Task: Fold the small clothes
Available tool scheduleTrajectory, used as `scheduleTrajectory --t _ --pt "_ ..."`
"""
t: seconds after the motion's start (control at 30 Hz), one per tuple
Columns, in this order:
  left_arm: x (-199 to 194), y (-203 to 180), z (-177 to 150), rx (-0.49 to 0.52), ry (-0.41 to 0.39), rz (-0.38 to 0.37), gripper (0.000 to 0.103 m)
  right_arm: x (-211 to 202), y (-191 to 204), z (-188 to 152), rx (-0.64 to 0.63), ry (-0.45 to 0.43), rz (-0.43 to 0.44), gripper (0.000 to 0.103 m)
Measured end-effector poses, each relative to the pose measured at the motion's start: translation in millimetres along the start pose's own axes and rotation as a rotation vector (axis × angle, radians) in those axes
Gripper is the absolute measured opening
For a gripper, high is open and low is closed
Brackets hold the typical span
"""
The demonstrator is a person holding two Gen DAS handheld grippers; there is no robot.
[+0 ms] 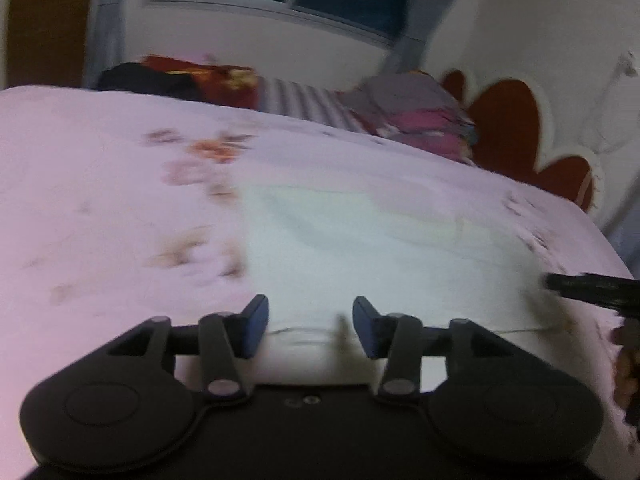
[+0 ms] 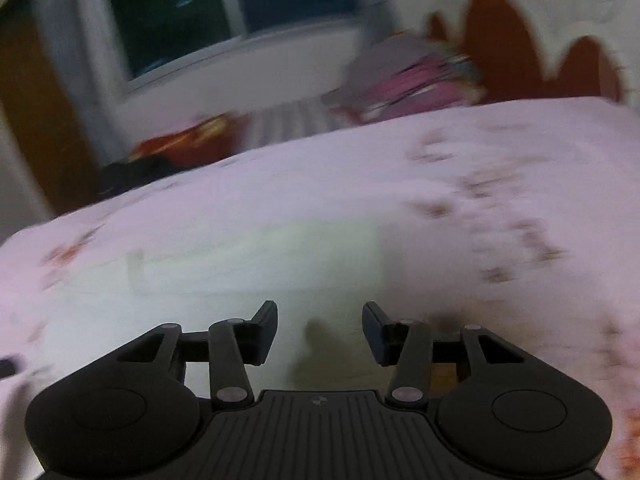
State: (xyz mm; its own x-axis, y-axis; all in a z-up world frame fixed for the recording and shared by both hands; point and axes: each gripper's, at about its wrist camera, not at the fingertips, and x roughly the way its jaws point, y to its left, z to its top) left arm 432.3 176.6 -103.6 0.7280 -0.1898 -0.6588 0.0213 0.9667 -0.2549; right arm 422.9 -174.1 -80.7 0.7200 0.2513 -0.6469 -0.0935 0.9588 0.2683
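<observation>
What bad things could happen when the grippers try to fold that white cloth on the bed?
1. The white cloth is nearly the same pale shade as the sheet, so an open left gripper or right gripper might pinch the sheet too.
2. Both views are blurred, so the cloth's edges are hard to see; a grab may miss the hem.
3. The two grippers are close together; the right one shows at the left view's edge, so they could bump.

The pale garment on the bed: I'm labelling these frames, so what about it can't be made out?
- Pale garment: motion blur in both wrist views hides its type, folds and outline.
- Its near edge: covered by the left gripper and the right gripper, both open.
- Clothes pile at the far end: too blurred to count the pieces.
</observation>
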Motion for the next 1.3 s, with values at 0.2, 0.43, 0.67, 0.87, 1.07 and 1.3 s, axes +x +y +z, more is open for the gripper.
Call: scheduleTrajectory --t 0.2,0.43,0.67,0.87,1.07,1.3 --pt "47.8 -43.0 -4.2 0.041 0.082 -0.061 0.049 32.6 71.5 -21.9 -0.118 0.133 0.191 0.025" --pt "32.5 2.0 -17.9 -0.004 0.05 -0.054 0.047 22.6 25.0 -32.4 -0.135 0.097 -0.018 0.024" --pt "43.5 -4.1 12.6 0.001 0.043 -0.1 0.067 20.4 24.4 -15.6 -0.072 0.018 -0.062 0.021" --pt "95.9 -10.9 52.9 0.044 0.05 -0.056 0.071 58.7 65.3 10.3 -0.075 0.033 0.016 0.021" --pt "111.9 30.5 49.5 -0.058 0.036 -0.126 0.068 72.9 62.1 -1.1 -0.1 0.07 0.078 0.021" --pt "98.8 26.2 50.3 -0.019 0.0 -0.029 0.081 59.5 41.8 8.9 -0.052 0.025 -0.099 0.025"
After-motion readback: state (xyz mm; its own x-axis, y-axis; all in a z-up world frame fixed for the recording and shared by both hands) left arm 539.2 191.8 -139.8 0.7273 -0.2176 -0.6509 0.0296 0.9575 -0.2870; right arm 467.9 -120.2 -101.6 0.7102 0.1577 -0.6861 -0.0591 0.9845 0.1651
